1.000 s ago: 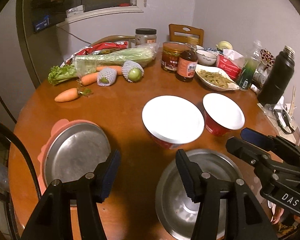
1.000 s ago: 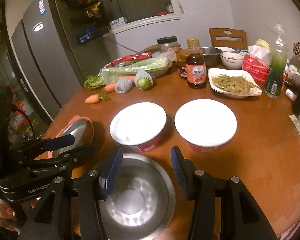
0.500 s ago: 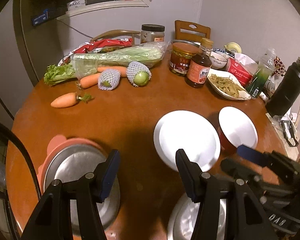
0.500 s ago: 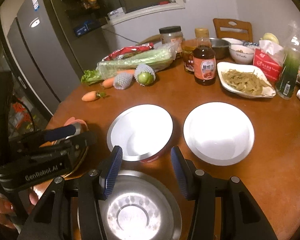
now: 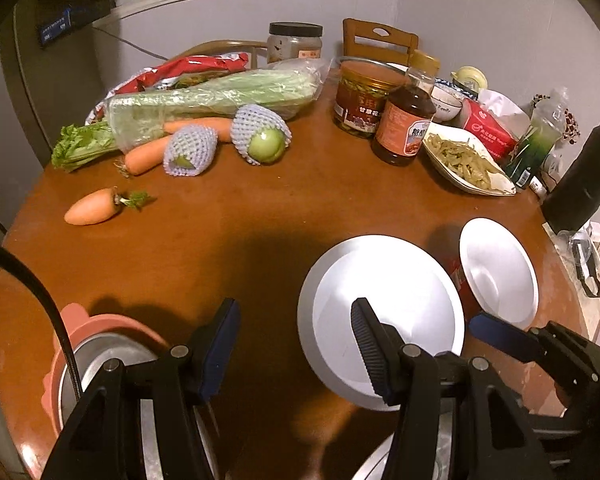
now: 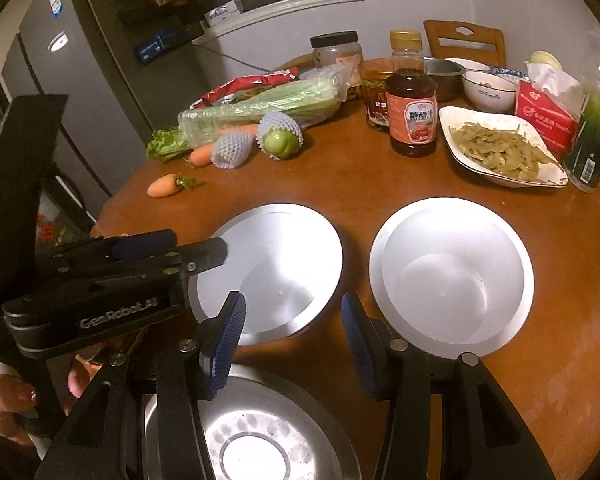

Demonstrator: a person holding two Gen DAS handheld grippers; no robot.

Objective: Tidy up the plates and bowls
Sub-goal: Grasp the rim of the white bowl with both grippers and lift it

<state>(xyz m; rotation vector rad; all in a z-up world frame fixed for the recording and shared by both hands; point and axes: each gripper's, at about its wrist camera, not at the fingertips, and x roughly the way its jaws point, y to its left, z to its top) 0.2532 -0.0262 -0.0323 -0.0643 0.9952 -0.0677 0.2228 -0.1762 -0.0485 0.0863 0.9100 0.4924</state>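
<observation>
Round wooden table [image 6: 340, 184] crowded with vegetables and jars: two white bowls [image 6: 268, 272] [image 6: 452, 276] sit side by side, mouths up, a steel plate [image 6: 256, 436] flat nearer the camera. Right gripper [image 6: 292, 340], jaws just narrowing, and left gripper [image 5: 296, 348] both gape, holding nothing

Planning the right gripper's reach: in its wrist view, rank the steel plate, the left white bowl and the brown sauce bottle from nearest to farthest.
1. Round steel plate, under the right gripper.
2. Left white bowl, just ahead.
3. Brown sauce bottle, far back.
</observation>
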